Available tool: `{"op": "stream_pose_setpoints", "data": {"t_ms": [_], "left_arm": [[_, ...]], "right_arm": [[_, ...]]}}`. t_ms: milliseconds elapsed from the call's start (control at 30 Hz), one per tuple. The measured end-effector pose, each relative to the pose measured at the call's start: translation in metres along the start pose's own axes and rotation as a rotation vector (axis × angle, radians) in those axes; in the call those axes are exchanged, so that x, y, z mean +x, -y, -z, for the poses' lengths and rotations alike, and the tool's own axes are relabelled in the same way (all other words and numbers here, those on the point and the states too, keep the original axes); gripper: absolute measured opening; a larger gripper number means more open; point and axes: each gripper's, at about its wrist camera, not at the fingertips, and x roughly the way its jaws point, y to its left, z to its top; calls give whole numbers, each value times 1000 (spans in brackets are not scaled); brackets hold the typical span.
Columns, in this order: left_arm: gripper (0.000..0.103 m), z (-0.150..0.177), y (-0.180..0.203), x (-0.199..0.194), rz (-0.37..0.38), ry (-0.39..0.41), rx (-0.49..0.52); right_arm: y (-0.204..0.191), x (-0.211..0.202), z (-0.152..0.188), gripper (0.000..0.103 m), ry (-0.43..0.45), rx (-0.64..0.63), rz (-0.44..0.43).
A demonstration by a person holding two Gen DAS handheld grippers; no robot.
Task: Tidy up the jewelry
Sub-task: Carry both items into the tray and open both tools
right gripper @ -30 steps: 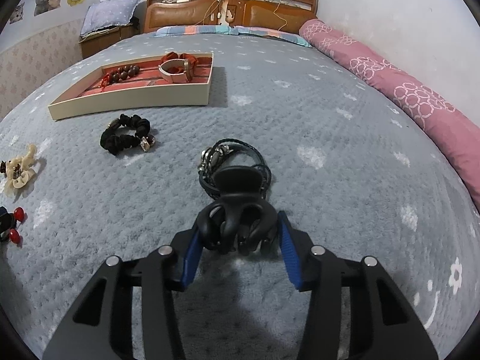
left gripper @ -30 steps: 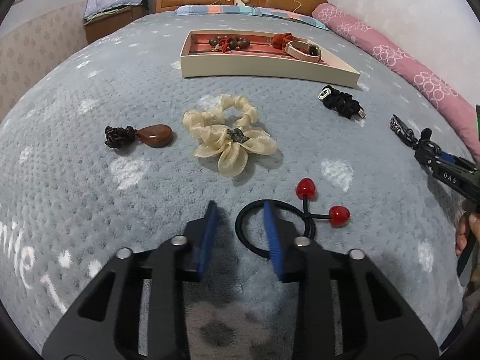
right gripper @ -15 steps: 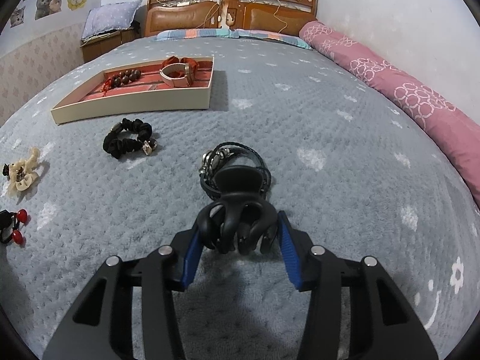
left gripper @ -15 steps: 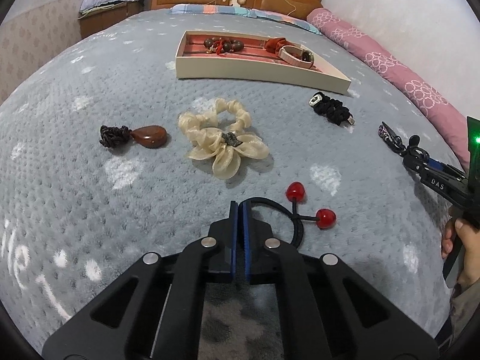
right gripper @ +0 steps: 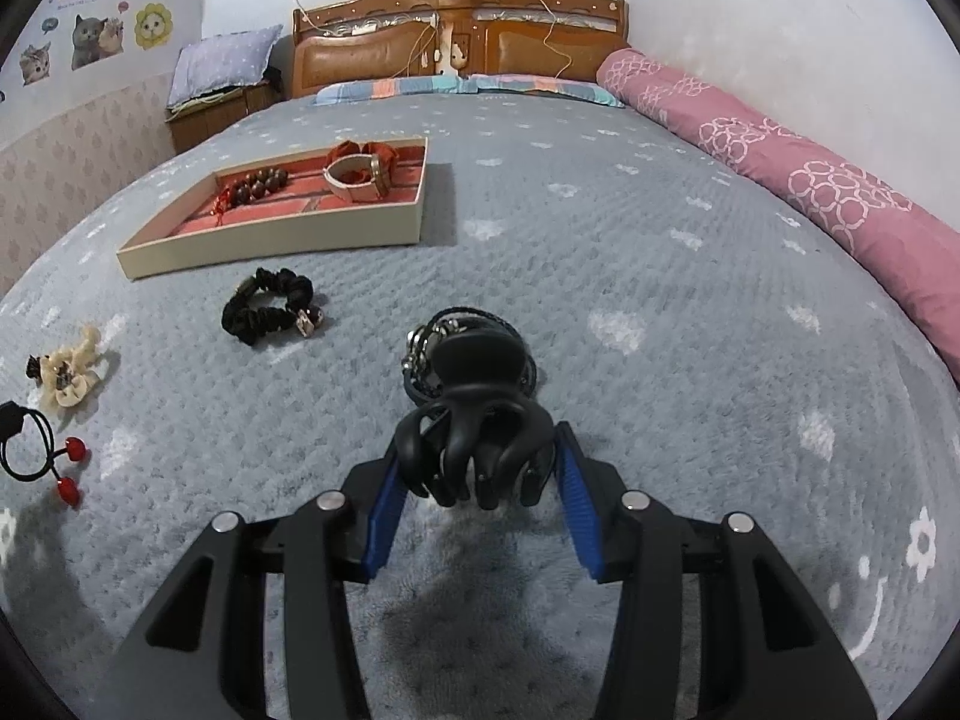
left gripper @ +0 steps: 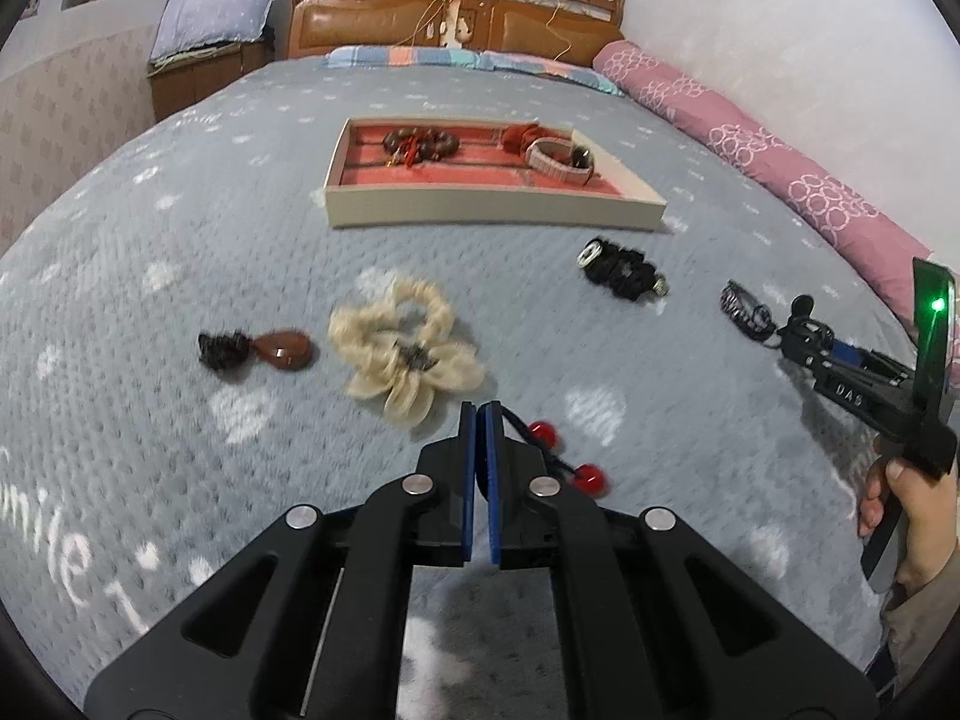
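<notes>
My left gripper [left gripper: 479, 414] is shut on the black cherry hair tie [left gripper: 543, 438] and lifts it off the grey bedspread; its two red beads hang at the right, and it shows in the right wrist view [right gripper: 36, 450]. My right gripper [right gripper: 480, 474] is shut on a black claw clip [right gripper: 477, 444], held just in front of a dark braided bracelet [right gripper: 432, 336]. The cream jewelry tray [left gripper: 480, 213] with a red lining sits further back, holding a brown bead bracelet [left gripper: 420, 144] and a pale watch strap [left gripper: 555, 159].
On the bedspread lie a cream scrunchie [left gripper: 405, 354], a brown teardrop hair tie [left gripper: 264, 348] and a black scrunchie [left gripper: 621, 270]. A pink bolster [left gripper: 780, 174] runs along the right edge. The wooden headboard [left gripper: 456, 18] stands at the back.
My left gripper closed on the cherry hair tie's loop and raised it, tilting upward. My right gripper kept hold of the claw clip and lifted slightly.
</notes>
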Motion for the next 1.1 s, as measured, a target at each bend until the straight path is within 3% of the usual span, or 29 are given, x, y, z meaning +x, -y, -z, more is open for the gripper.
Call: {"op": "stream_pose_setpoints", "data": {"t_ms": [367, 700, 1100], "left_arm": [[1, -40, 11, -11, 21, 56, 11], [1, -100, 1, -13, -3, 108, 1], [1, -175, -26, 42, -39, 84, -15]], "right_arm": [[-7, -15, -23, 47, 40, -19, -4], [-31, -14, -69, 47, 77, -57, -30], [-72, 29, -135, 47, 86, -72, -66]]}}
